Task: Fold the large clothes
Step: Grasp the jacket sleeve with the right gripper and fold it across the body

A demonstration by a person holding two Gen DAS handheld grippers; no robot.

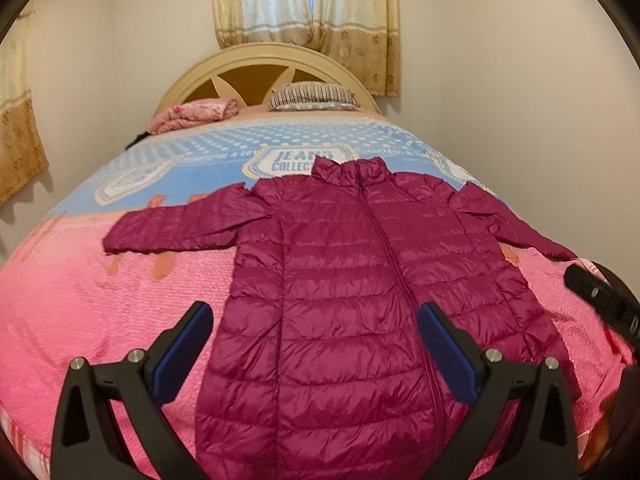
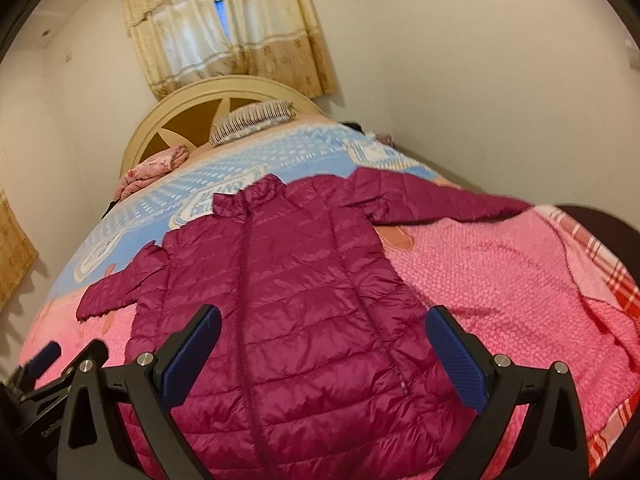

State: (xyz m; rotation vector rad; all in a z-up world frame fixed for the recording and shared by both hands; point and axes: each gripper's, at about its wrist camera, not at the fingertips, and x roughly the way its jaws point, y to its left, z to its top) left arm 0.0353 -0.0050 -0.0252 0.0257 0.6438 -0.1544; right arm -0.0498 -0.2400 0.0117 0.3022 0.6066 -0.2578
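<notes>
A magenta quilted puffer jacket [image 1: 344, 280] lies flat, front up and zipped, on the bed with both sleeves spread sideways; it also shows in the right wrist view [image 2: 288, 312]. My left gripper [image 1: 316, 340] is open and empty, hovering above the jacket's lower left part. My right gripper [image 2: 324, 348] is open and empty above the jacket's lower right part. The right gripper's body shows at the right edge of the left wrist view [image 1: 600, 296]; the left gripper shows at the lower left of the right wrist view [image 2: 44, 360].
The jacket rests on a pink and blue bedspread [image 1: 80, 312]. A striped pillow [image 1: 310, 96] and a folded pink floral blanket [image 1: 196, 114] lie by the cream headboard [image 1: 264, 56]. A curtained window [image 1: 304, 4] is behind. Walls stand close on both sides.
</notes>
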